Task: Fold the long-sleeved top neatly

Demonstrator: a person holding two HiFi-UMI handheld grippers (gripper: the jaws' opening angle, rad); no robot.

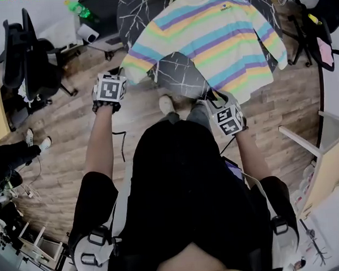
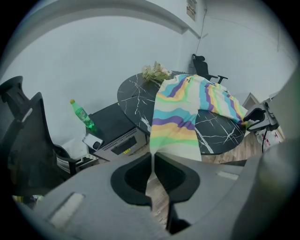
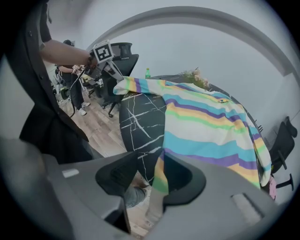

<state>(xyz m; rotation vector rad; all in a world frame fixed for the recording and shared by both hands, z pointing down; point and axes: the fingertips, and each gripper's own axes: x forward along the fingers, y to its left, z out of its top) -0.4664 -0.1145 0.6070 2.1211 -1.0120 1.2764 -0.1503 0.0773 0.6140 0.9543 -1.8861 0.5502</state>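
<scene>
Lengthwise, the top points collar-away; left gripper fingers pinch it, right gripper fingers spread.

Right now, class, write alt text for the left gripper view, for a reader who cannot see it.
The left gripper is shut on the edge of a pastel-striped long-sleeved top that drapes off a round black marble-patterned table. To the left, a green bottle stands by a dark cabinet against a white wall.
</scene>
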